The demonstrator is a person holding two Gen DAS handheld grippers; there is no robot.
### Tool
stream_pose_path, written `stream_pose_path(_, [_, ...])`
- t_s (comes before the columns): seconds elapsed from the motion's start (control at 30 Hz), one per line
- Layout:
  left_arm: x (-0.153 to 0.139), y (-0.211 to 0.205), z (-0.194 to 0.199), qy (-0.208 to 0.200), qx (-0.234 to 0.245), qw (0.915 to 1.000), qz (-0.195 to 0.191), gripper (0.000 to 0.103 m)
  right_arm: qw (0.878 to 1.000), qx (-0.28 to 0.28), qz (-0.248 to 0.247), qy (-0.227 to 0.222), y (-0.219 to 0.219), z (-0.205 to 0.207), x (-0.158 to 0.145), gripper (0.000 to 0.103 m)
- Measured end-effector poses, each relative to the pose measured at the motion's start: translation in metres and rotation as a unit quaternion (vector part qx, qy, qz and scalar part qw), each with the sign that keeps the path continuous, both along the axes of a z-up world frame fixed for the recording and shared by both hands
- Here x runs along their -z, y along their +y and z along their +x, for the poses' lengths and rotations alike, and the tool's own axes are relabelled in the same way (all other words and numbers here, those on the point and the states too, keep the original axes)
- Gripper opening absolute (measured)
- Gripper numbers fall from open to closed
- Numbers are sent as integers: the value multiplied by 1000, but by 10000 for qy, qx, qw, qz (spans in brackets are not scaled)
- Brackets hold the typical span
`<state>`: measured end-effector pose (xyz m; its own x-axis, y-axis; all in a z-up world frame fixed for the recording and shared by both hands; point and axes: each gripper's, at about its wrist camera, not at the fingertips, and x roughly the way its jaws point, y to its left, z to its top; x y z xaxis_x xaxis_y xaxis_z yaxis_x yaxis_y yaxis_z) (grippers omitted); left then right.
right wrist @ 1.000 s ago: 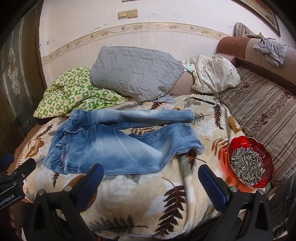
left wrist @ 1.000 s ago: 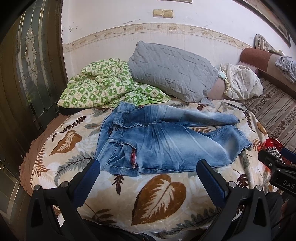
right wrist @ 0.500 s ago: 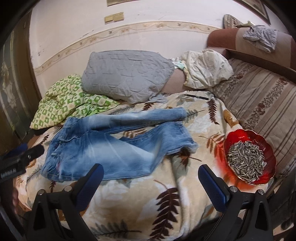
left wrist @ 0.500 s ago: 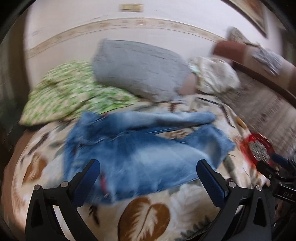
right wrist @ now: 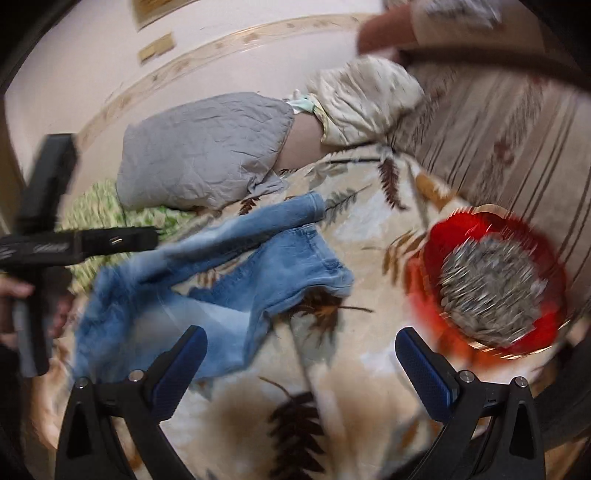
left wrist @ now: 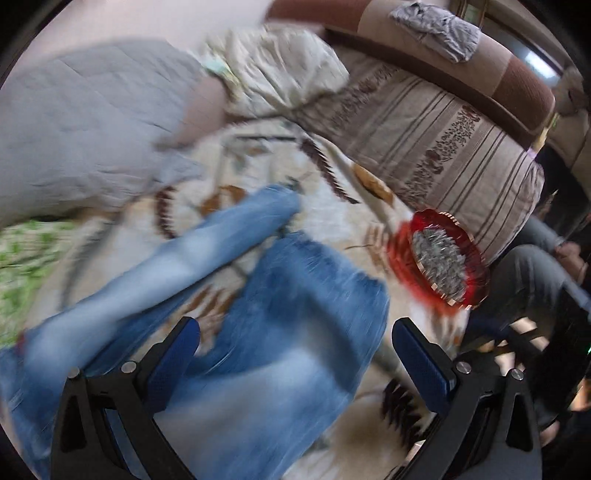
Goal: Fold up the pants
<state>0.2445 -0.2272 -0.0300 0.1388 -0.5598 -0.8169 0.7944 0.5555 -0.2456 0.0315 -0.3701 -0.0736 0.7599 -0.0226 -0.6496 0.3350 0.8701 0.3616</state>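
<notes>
On the leaf-patterned cream and brown blanket [right wrist: 354,369] the faded blue denim jeans [left wrist: 258,332] lie spread out, both legs running toward the foot end near the red glass bowl of sunflower seeds [right wrist: 491,288]. I read my left gripper [left wrist: 295,354] as spread wide with nothing between its blue pads; it hangs over the nearer jean leg, whose hem lies between and just beyond the fingertips. Contact I cannot tell, since this view is badly blurred. My right gripper [right wrist: 301,360] is likewise wide open and empty. It sits over bare blanket, with the hem of the nearer leg just beyond its left fingertip [right wrist: 184,354] and the bowl just beyond its right.

Surface: a bed, blanket on top. At its far edge a grey quilted pillow [right wrist: 199,155] leans against a cream wall with a patterned border strip. A crumpled off-white bundle of cloth [right wrist: 362,96] lies beside it, a green and white checked quilt [right wrist: 110,210] at the far left corner. A striped beige and brown cushion [left wrist: 424,129] runs along the right edge.

Left wrist view only: a grey garment [left wrist: 439,26] draped on the brown backrest, and someone's dark-trousered legs [left wrist: 532,280] past the bed's right edge. Right wrist view only: the black body of the left gripper, at the left, over the waist end of the jeans.
</notes>
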Motion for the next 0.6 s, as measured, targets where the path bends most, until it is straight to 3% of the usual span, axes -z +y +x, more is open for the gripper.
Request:
stream_pose_path(0.1, [17,-29,26,610,116,9981,-5,103,9975,129,669,-179,-15,9,15,103])
stream_pose_path(0.2, [37,-56,42,859,209,9959,208,103,9951,323,897,-256,-23,20,22,103])
stream_pose_path(0.4, [73,-107,63,1191,526,9888,727,103,9905,598,1201,-304,-36,41,38,101])
stream_pose_path(0.6, [93,-139,77,1148,781,9843,1089,103,9812,857,1708,-266,-41,63,62,87])
